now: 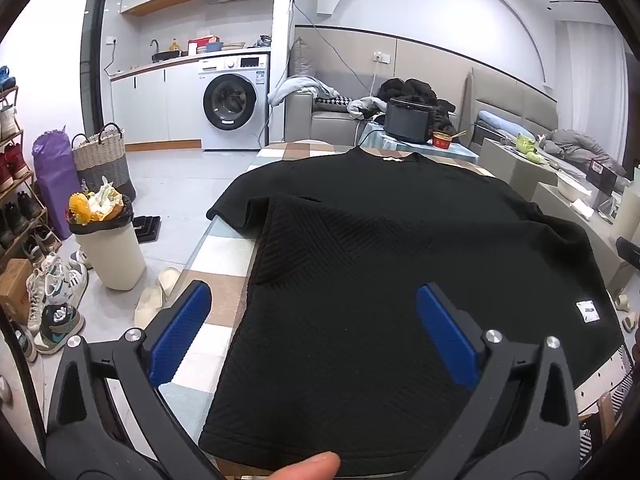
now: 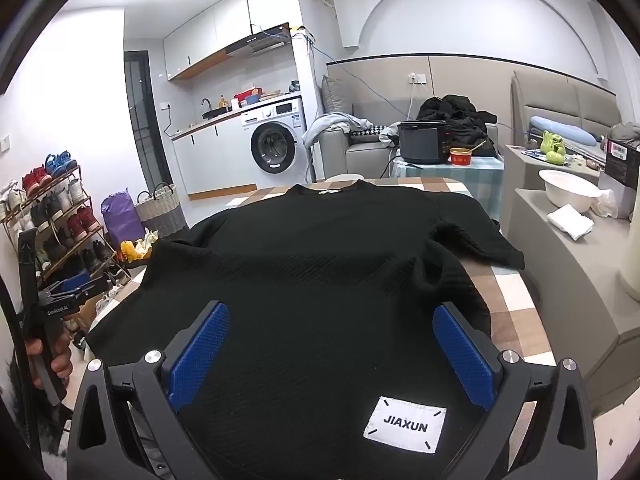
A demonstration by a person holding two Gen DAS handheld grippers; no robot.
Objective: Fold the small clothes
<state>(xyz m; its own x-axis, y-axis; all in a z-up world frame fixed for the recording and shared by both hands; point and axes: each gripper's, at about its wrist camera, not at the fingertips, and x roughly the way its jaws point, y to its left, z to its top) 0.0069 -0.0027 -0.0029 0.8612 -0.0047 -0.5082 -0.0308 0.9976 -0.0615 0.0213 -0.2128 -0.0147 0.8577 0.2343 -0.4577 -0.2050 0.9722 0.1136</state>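
A black ribbed T-shirt (image 1: 380, 248) lies spread flat on the checked table (image 1: 224, 280), collar at the far end. It also shows in the right wrist view (image 2: 320, 280), with a white "JIAXUN" label (image 2: 405, 424) near its hem. My left gripper (image 1: 314, 304) is open, its blue pads straddling the shirt's left hem side, empty. My right gripper (image 2: 330, 324) is open above the hem near the label, empty. The left gripper shows at the left edge of the right wrist view (image 2: 60, 292). The left sleeve (image 1: 240, 208) lies flat; the right sleeve (image 2: 480, 240) is wrinkled.
A full waste bin (image 1: 108, 248), shoes and a shoe rack (image 1: 16, 208) stand left of the table. A black cooker (image 2: 424, 142) and red bowl (image 2: 460, 156) sit beyond the far end. A ledge with a white basin (image 2: 568, 190) runs along the right.
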